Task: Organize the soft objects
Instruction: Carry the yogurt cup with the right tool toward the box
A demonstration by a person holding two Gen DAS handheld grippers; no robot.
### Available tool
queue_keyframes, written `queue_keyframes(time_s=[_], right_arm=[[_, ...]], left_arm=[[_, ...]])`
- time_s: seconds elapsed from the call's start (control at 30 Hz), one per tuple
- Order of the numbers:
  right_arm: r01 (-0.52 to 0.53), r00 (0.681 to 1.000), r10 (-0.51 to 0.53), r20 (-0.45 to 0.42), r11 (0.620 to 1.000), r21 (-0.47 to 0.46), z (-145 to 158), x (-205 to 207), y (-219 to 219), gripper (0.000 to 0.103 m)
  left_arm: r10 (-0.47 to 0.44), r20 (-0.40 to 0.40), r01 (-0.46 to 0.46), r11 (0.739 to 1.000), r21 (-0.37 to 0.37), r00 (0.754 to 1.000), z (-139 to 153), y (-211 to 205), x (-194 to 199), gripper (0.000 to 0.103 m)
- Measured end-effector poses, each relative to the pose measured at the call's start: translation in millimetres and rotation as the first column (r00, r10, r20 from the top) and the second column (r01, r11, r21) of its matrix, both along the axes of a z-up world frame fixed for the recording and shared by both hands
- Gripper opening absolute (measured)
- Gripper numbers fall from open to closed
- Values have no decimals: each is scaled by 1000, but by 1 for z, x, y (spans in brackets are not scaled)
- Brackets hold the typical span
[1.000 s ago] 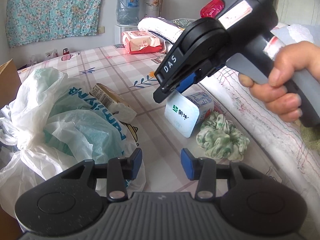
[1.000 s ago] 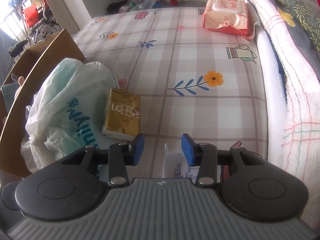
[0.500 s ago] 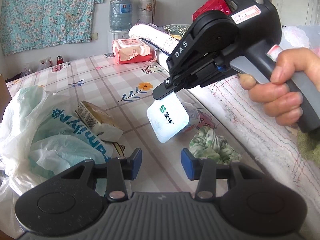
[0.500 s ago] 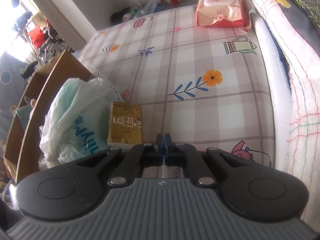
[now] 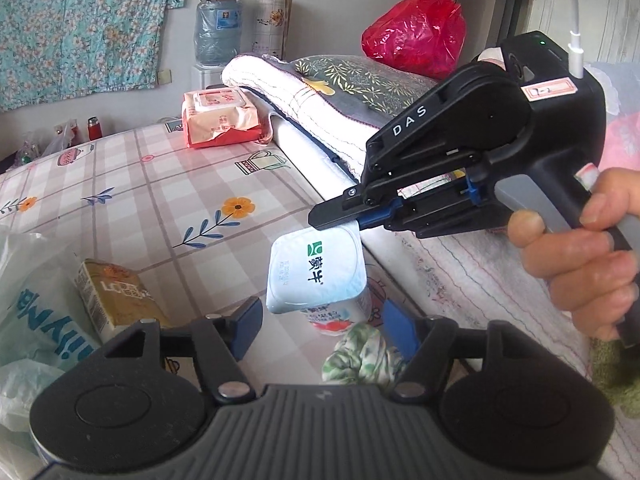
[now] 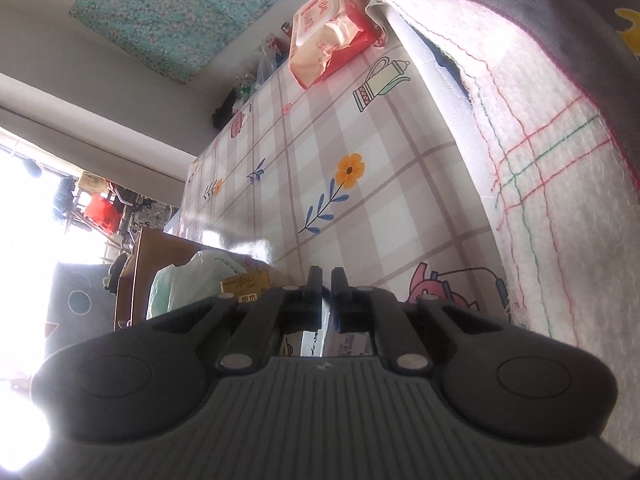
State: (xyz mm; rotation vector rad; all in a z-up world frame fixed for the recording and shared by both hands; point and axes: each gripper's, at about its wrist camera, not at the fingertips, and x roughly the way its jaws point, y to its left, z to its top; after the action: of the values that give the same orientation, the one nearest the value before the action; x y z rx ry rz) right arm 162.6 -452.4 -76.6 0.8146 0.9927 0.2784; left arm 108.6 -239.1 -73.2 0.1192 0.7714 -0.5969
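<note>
Clearly the right tongs (image 5: 340,219) have closed on the foil lip of the yogurt cup (image 5: 316,276) and hold it lifted off the tabletop (image 5: 168,184), the cup hanging tilted with its lid turned toward the left camera. Pinching the thin rim makes sense: the body is too wide and slick for these narrow pads. In the right wrist view the fingers (image 6: 314,280) stand almost together, with only a sliver between them; the cup itself is mostly hidden under the housing there, so the grip probably sits at the very edge.

The left tongs (image 5: 320,320) are spread wide and hold nothing, hovering low in front of the cup. Just below the cup lies the green-and-white scrunchie (image 5: 360,354), resting on the tabletop beside the folded blanket (image 5: 472,272); it looks like the soft item to be sorted, and lifting the cup off clears it. To the left sit a gold carton (image 5: 116,296) and a white plastic bag (image 5: 36,320), with a wet-wipes pack (image 5: 218,118) at the far end.
</note>
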Motion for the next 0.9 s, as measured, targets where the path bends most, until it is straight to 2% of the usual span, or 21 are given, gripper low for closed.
queue_keyframes(time_s=[0.13, 0.23, 0.5, 0.6, 0.73, 0.9], right_arm=[[26, 999, -25, -19, 998, 52, -6, -3, -11, 4], [29, 999, -28, -19, 998, 58, -8, -3, -12, 4], [21, 1000, -20, -15, 997, 69, -2, -8, -4, 4], [18, 1000, -18, 2, 996, 82, 8, -12, 1, 4], [-14, 998, 9, 55, 996, 94, 33, -16, 16, 4], [-108, 986, 92, 136, 988, 113, 70, -16, 60, 5]], left_arm=[[25, -18, -25, 1000, -8, 1000, -5, -6, 9, 68], [56, -28, -57, 998, -35, 998, -6, -4, 15, 60], [77, -40, -80, 994, -81, 996, 3, 7, 10, 60], [89, -23, -91, 991, -102, 996, 17, 17, 4, 60], [127, 41, -121, 985, -125, 991, 46, 42, -10, 60], [226, 122, -210, 969, -132, 966, 80, 94, -30, 60]])
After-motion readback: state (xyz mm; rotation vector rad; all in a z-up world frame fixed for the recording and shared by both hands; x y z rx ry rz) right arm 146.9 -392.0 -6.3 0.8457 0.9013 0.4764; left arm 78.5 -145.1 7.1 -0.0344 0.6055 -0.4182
